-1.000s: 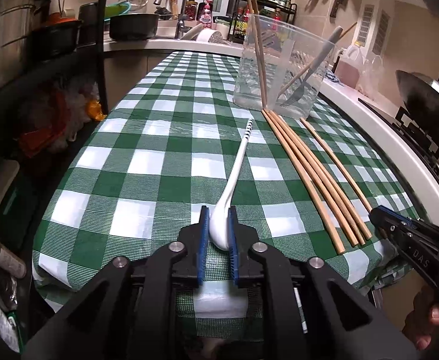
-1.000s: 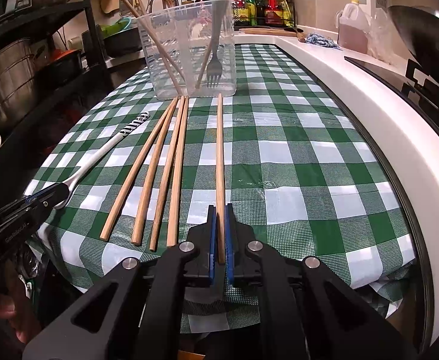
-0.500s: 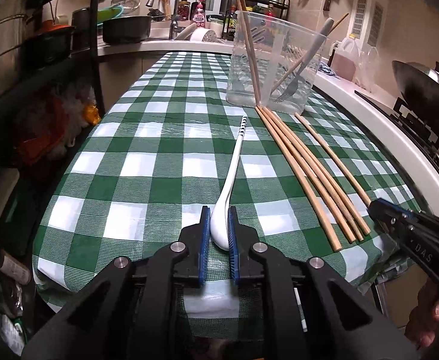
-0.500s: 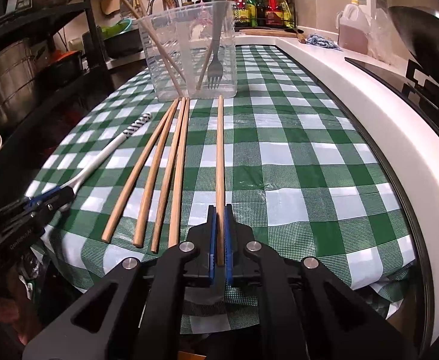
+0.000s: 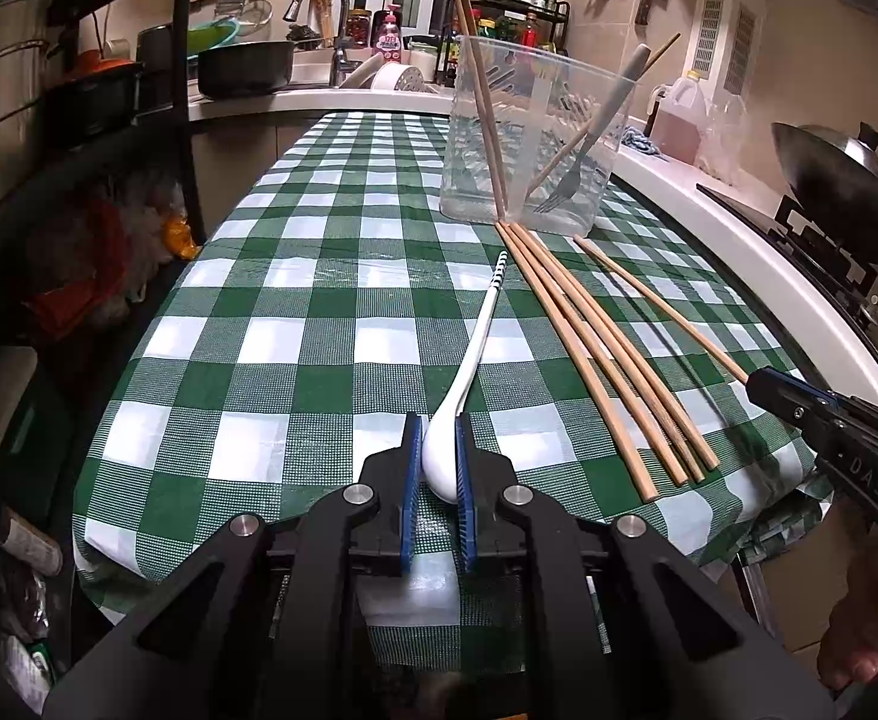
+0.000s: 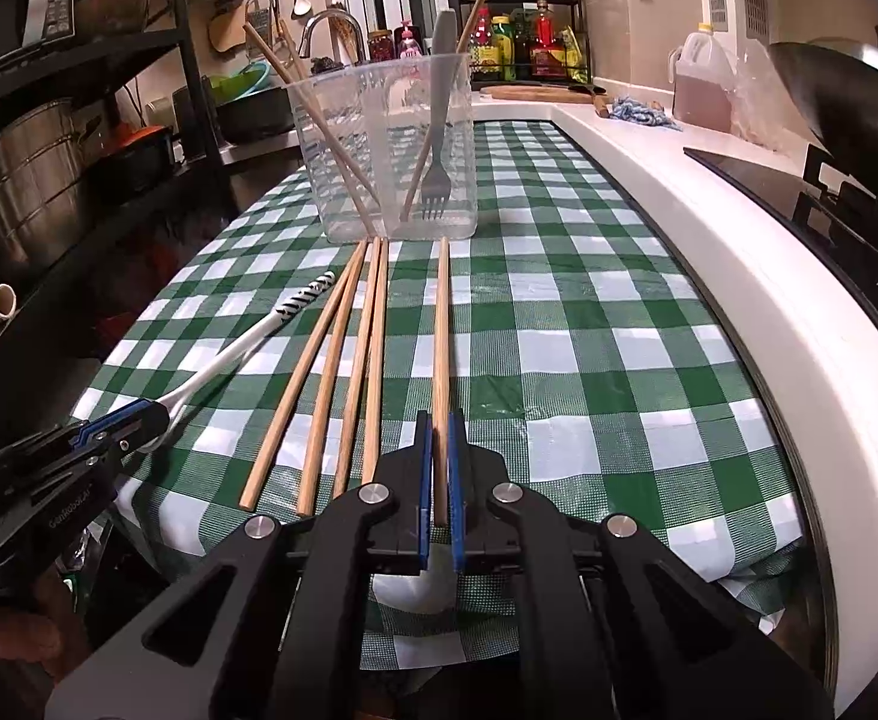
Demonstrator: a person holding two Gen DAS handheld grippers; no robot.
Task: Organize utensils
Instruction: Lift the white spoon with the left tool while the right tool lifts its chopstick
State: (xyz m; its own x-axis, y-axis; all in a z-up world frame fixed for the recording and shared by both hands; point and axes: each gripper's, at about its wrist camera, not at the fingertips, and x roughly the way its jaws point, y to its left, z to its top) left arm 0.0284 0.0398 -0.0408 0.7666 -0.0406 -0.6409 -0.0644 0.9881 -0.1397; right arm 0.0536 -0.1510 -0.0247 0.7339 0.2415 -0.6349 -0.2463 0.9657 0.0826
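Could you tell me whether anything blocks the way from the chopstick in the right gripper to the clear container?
Nothing visible does. The right gripper is shut on the single chopstick, which points straight at the clear container; only bare checked cloth lies alongside. The four other chopsticks lie to its left.

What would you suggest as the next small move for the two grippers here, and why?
Probably lift both and carry them toward the clear container. The left gripper is shut on the white spoon at its bowl, and the right gripper is shut on the lone chopstick. Both utensils lie on the checked tablecloth, while the container already holds a fork and chopsticks.
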